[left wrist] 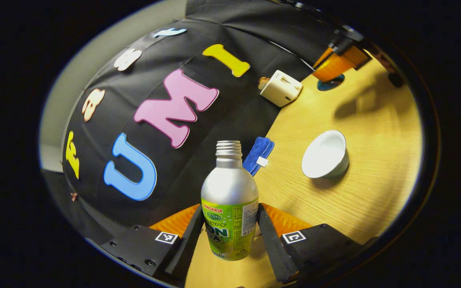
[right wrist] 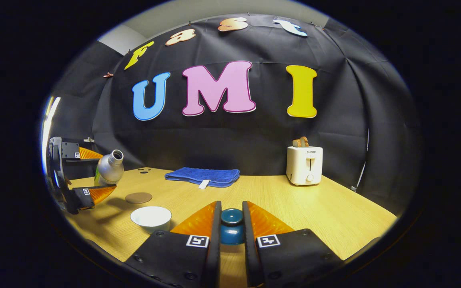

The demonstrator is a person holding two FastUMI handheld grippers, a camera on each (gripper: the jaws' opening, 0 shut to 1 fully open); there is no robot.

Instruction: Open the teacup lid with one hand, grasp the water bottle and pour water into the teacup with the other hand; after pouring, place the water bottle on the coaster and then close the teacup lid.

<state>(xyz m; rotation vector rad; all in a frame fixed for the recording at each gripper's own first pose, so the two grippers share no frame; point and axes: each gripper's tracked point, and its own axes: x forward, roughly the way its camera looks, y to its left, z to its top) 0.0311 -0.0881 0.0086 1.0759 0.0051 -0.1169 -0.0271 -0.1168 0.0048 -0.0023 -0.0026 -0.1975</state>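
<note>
Roughly, by item:
left gripper (left wrist: pixel 230 234): clamped on water bottle (left wrist: pixel 229 200), cap off, raised and tilted off the table (left wrist: pixel 374 120); bottle base partly hidden by fingers.
right gripper (right wrist: pixel 231 224): pinching teacup lid (right wrist: pixel 231 226) by its knob; lid's lower edge hidden.
teacup (right wrist: pixel 151 218): white, uncovered, on table; contents not visible.
coaster (right wrist: pixel 138 197): bare, beside teacup.
towel (right wrist: pixel 202 176): back edge.

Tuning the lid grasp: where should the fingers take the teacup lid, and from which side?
By the round knob on top, as the right gripper does now. The teacup lid is a low dome, and the knob is the only raised, narrow part that fits between the fingers. Come in level from the side, one finger on each flank of the knob, so that the lid hangs upright.
</note>
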